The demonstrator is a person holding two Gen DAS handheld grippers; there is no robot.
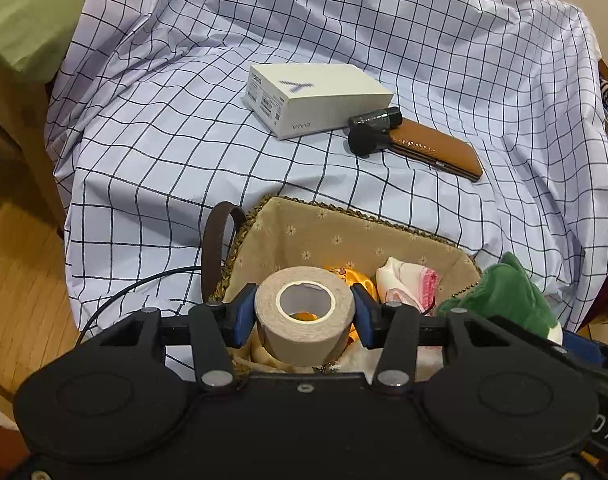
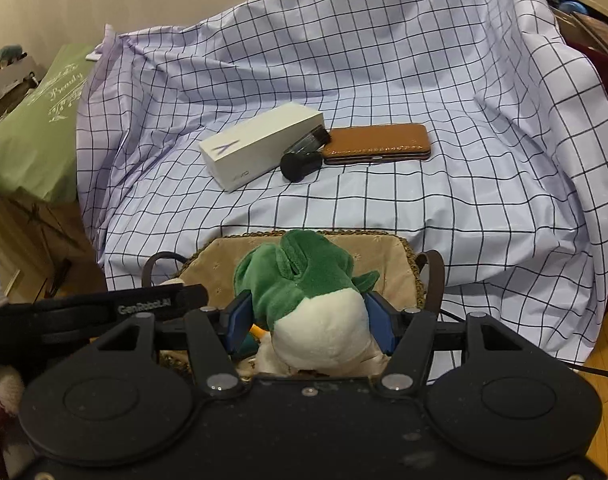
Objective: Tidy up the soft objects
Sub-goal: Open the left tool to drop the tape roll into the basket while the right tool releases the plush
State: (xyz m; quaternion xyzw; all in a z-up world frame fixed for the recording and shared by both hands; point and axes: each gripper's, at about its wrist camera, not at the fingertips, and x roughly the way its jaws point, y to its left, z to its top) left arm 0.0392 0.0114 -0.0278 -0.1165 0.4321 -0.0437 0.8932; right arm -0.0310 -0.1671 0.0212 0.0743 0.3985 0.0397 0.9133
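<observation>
Left tongs (image 1: 304, 312) clamp one tape roll (image 1: 304, 312); right tongs (image 2: 310, 320) clamp one plush toy (image 2: 304, 292).

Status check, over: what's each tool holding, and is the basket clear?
Left tool shut on tape roll. Right tool shut on green plush. Both over basket, already part full. Nothing blocking.
</observation>
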